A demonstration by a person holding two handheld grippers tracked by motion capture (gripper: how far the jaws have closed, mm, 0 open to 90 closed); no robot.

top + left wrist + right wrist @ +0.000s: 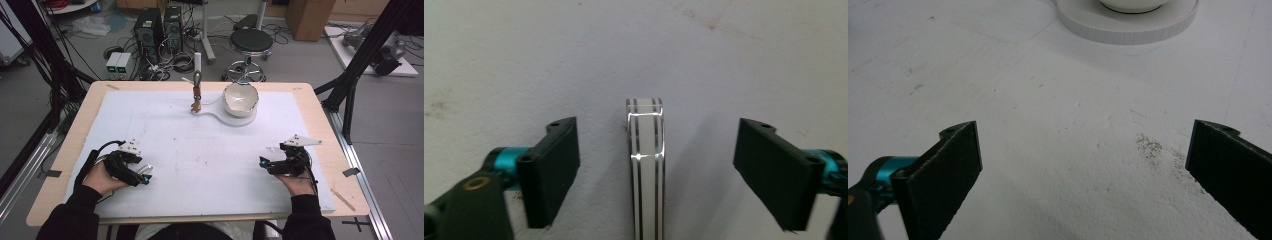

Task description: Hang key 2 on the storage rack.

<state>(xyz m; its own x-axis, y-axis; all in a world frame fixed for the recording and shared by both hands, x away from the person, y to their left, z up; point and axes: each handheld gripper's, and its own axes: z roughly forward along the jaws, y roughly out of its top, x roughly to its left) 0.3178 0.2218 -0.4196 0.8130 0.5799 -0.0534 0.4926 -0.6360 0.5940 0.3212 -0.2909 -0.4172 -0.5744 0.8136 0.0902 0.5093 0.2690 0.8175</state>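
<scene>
A narrow clear bar (646,165) with white and dark stripes stands on edge on the white mat. It lies between the jaws of my left gripper (659,127), with a gap on each side, so the pads do not touch it. That gripper (144,178) is open and sits low at the mat's front left. My right gripper (262,162) rests at the front right, open (1085,130), with only bare mat between its jaws.
A white bowl (240,97) sits on a round white board (247,120) at the back centre. Left of it, a small brown item hangs on an upright stand (197,92). The white mat (200,150) has a speckled dirty patch (1150,145). A stool and computers stand beyond the table.
</scene>
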